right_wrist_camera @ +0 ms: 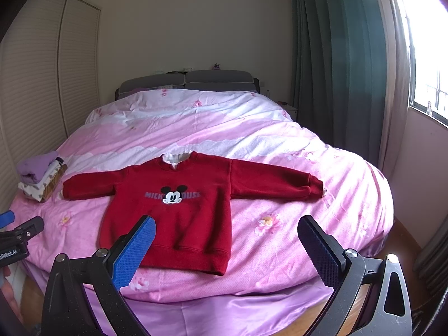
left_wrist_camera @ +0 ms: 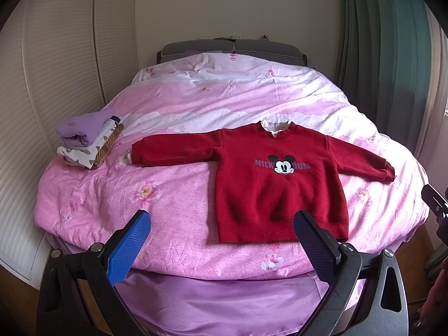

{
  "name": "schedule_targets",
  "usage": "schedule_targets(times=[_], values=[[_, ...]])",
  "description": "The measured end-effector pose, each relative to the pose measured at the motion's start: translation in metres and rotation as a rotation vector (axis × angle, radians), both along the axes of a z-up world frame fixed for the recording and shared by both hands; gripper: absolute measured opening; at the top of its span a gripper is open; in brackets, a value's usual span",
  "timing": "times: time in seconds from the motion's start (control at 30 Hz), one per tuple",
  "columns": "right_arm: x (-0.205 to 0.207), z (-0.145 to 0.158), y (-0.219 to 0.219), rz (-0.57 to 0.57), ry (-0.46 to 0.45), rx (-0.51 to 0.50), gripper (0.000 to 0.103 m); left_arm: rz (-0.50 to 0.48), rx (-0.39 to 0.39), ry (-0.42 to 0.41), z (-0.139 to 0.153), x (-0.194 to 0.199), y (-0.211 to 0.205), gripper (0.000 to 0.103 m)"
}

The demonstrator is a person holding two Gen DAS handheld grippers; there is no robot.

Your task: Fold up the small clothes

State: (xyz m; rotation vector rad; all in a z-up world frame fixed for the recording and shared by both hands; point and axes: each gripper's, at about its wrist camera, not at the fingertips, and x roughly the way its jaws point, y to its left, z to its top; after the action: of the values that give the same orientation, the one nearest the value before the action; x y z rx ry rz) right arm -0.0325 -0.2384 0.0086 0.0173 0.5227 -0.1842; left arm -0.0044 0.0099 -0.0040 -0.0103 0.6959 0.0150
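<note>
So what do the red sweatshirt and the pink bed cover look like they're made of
The red sweatshirt looks like thick fleece-type knit: matte, slightly fuzzy surface, ribbed hem and cuffs. Probably cotton blend, though the fibre can't be told. The pink bed cover looks like thin woven cotton: matte, finely creased, printed flowers. The purple sheet below it seems satin-like, with a smooth sheen.

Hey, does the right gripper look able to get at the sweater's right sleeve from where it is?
Probably yes. The right gripper is open, and nothing lies between it and that sleeve, flat on the bed.
</note>
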Motion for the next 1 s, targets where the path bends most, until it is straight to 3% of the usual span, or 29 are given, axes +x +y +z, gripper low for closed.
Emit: schedule_targets(times=[1.0], values=[[-0.0011, 0.0007, -0.0013, -0.001, -0.001, -0.001, 0.103, -0.001, -0.001, 0.000, 0.0000, -0.0004, -0.0001, 0.103]])
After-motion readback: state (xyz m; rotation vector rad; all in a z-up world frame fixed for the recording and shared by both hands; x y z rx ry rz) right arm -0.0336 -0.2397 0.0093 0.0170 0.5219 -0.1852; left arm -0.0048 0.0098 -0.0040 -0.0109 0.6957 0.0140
